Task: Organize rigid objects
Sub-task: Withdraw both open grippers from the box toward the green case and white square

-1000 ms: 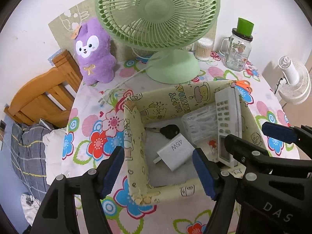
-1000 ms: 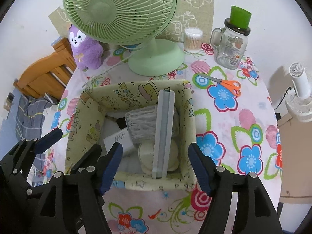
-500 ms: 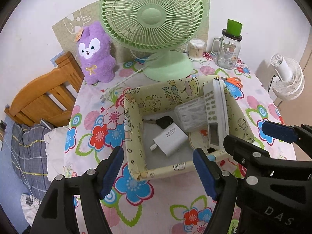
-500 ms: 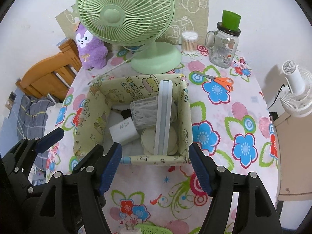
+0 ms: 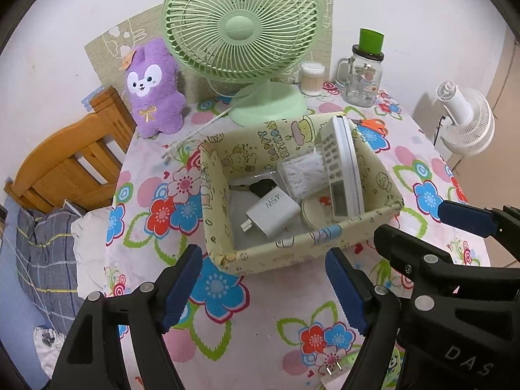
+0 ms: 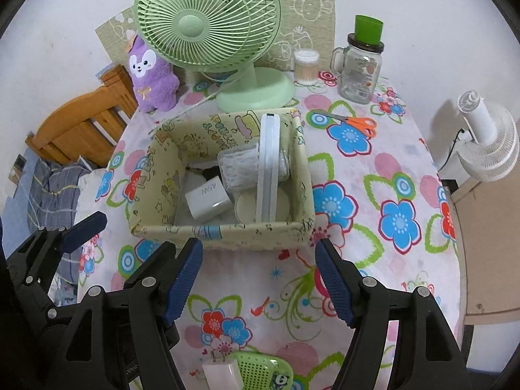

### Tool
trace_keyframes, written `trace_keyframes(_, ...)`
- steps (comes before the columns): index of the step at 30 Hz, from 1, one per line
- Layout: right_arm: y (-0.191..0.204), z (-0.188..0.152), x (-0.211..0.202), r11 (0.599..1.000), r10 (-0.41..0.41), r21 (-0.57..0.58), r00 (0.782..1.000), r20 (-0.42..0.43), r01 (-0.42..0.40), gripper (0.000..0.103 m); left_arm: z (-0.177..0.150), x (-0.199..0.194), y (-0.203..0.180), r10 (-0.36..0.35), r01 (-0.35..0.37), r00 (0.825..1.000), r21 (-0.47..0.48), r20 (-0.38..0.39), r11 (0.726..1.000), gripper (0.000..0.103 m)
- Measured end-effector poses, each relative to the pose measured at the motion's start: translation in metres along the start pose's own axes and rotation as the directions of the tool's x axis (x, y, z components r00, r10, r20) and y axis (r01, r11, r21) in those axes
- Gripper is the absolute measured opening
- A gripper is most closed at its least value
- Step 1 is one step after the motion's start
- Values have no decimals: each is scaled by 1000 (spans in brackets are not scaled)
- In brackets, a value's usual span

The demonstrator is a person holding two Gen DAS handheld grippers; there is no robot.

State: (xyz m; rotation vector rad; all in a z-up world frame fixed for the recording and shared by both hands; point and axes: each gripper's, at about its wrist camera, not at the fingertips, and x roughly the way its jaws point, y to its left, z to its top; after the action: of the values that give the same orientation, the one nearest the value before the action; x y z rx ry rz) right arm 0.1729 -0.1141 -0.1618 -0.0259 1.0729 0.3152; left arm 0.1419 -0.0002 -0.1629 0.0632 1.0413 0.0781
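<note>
A yellow cartoon-print fabric box (image 5: 386, 180) (image 6: 304, 162) stands mid-table. In it lie a white remote (image 5: 341, 165) (image 6: 268, 165) leaning on its edge, a white charger (image 5: 273, 216) (image 6: 208, 198), a clear plastic box (image 5: 302, 172) (image 6: 239, 169), a black key (image 5: 263, 187) and a round cream disc (image 6: 247, 209). My left gripper (image 5: 265, 287) is open and empty, in front of the box. My right gripper (image 6: 258, 281) is open and empty, also in front of the box.
A green fan (image 5: 240, 29) (image 6: 208, 22), purple plush (image 5: 152, 87), cotton-swab jar (image 6: 305, 66) and glass mug jar (image 6: 359, 71) stand at the back. Orange scissors (image 6: 354, 122) lie right of the box. A green item (image 6: 260, 370) and white plug (image 6: 221, 373) lie near me. A white fan (image 6: 487, 143) stands off-table.
Both grippers have drawn back from the box toward the table's near edge; the box now looks smaller and farther. Both stay open and empty.
</note>
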Motion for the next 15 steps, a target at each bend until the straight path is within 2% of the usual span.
trace_keyframes(15, -5, -35, -13, 999, -24, 45, 1000, -1, 24, 80, -27, -9, -8, -49, 49, 999, 29, -12, 998, 82)
